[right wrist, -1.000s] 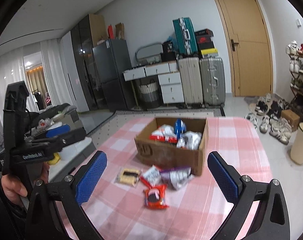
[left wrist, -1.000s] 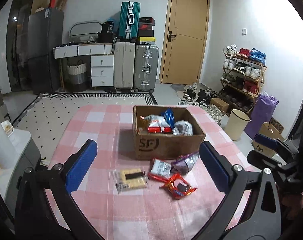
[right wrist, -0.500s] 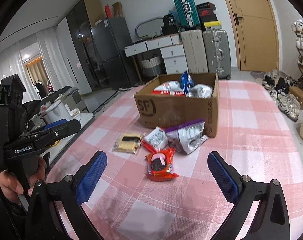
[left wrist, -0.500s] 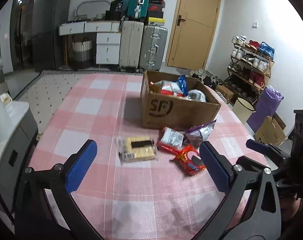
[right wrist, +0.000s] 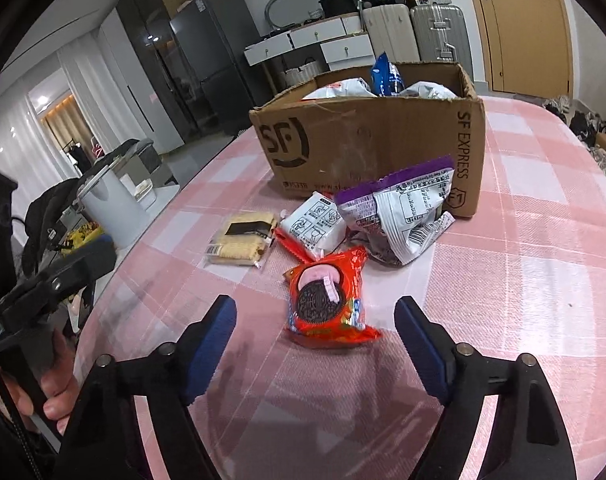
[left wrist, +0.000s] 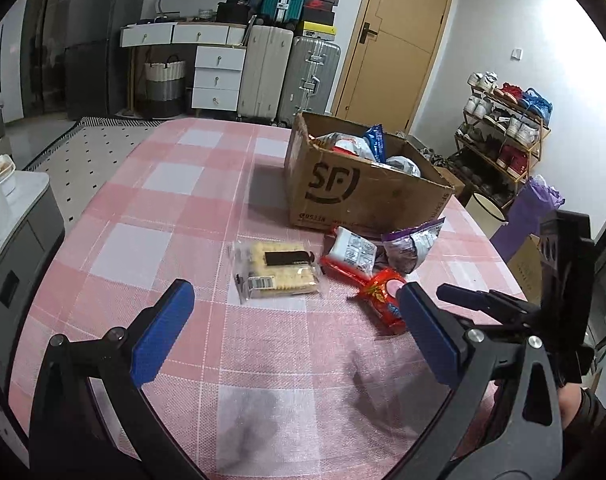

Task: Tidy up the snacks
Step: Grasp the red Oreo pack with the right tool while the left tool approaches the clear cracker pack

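Observation:
An open cardboard box [left wrist: 343,188] [right wrist: 363,140] with several snack bags in it stands on the pink checked table. In front of it lie a cracker pack [left wrist: 279,268] [right wrist: 239,240], a red-and-white packet [left wrist: 349,256] [right wrist: 315,224], a purple-and-silver bag [left wrist: 411,244] [right wrist: 403,208] and a red cookie pack [left wrist: 383,300] [right wrist: 327,300]. My left gripper [left wrist: 291,304] hangs open just short of the cracker pack, holding nothing. My right gripper [right wrist: 315,312] is low over the table. Its jaws are closing with the near end of the cookie pack between them, pads not touching it.
The table [left wrist: 163,208] drops off at its left and right edges. A white appliance [right wrist: 111,204] stands on a low cabinet to the left. A bin [left wrist: 487,208], a purple bag and a shoe rack [left wrist: 503,128] stand on the floor to the right.
Both grippers have come down and forward toward the loose snacks, which now look much nearer. The right gripper's jaws have narrowed around the cookie pack.

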Tool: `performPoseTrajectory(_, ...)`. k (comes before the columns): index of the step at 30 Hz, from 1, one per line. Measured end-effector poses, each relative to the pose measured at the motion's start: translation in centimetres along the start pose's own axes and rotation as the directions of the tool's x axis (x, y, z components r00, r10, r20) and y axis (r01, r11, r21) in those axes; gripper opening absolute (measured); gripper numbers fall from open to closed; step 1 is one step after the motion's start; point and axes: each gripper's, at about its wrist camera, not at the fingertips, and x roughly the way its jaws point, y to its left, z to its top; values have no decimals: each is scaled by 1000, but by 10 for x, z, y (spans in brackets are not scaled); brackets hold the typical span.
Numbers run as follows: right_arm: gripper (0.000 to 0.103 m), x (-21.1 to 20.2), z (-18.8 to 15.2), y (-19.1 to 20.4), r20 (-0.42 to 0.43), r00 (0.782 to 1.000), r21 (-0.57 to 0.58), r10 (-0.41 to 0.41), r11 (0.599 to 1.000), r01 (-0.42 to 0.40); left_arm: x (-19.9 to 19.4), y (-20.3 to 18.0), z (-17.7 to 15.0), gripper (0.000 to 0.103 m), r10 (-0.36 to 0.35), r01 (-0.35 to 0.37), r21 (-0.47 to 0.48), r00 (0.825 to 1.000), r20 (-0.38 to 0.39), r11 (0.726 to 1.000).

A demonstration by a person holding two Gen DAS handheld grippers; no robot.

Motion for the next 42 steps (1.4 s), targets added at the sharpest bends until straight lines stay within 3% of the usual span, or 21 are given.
performPoseTrajectory(7, 68, 37, 8, 4, -59, 997, -21, -40, 999, 39, 7, 13, -3, 102, 13, -13, -19, 1000, -19, 1000)
performPoseTrajectory(9, 50, 46, 8, 8, -77, 995, -43, -61, 997, 57, 11, 17, -4, 102, 14, -15, -30, 1000, -28, 999)
performPoseTrajectory(11, 46, 53, 6, 13, -88, 993, -77, -74, 995, 67, 17, 22, -5, 102, 16, -18, -43, 999, -40, 999)
performPoseTrajectory(30, 45, 22, -2, 6, -21, 999, -47, -29, 999, 28, 20, 23, -8, 102, 40, -43, -51, 997, -73, 998)
performPoseTrajectory(42, 45, -18, -6, -6, 36, 999, -18, 5, 1000, -4, 56, 14, 4, 102, 70, -76, -40, 987, -144, 996)
